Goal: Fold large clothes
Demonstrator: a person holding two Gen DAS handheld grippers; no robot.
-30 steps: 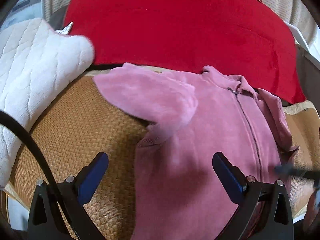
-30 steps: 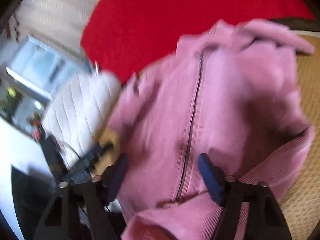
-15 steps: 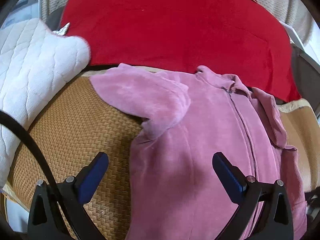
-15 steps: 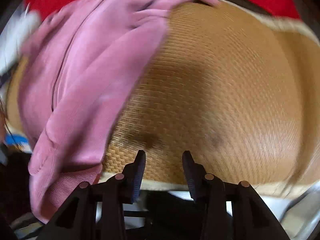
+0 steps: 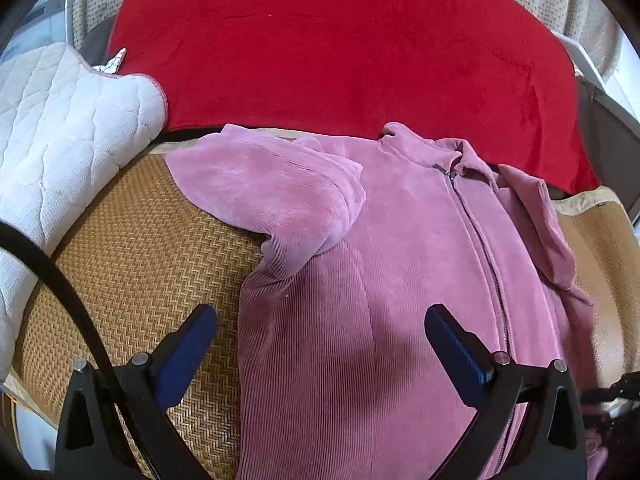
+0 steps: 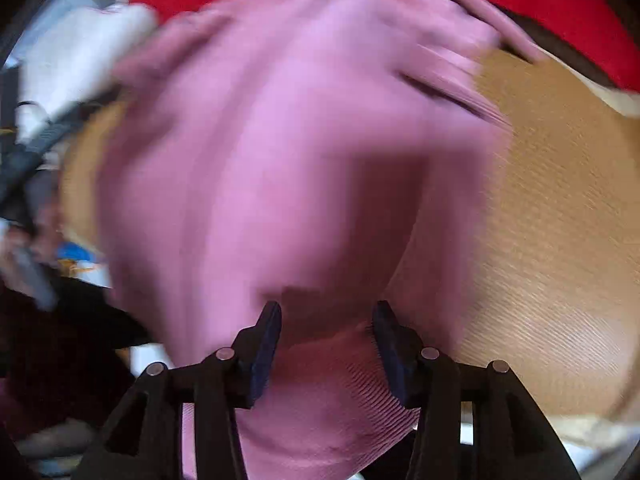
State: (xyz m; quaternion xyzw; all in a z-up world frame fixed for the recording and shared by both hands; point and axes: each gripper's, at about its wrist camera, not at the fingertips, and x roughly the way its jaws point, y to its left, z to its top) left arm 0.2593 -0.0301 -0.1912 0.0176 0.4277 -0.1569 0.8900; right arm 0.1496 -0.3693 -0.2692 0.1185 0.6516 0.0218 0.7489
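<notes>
A pink corduroy zip jacket (image 5: pixel 392 264) lies front up on a woven tan mat (image 5: pixel 136 264), its left sleeve (image 5: pixel 280 196) folded across the chest. My left gripper (image 5: pixel 320 344) is open and empty, hovering over the jacket's lower left part. In the blurred right wrist view the jacket (image 6: pixel 280 140) fills the frame, and its ribbed hem (image 6: pixel 336 392) lies between the fingers of my right gripper (image 6: pixel 326 320), which stands partly open; whether the pads touch the cloth cannot be told.
A red blanket (image 5: pixel 340 48) covers the surface behind the jacket. A white quilted pad (image 5: pixel 68 120) lies at the left. Bare woven mat (image 6: pixel 560 220) stretches right of the jacket. A black cable (image 5: pixel 60 280) crosses the left gripper's side.
My right gripper swung from over bare mat back to the jacket's hem and its fingers opened wider. The left gripper stayed open and the jacket shifted slightly in its view.
</notes>
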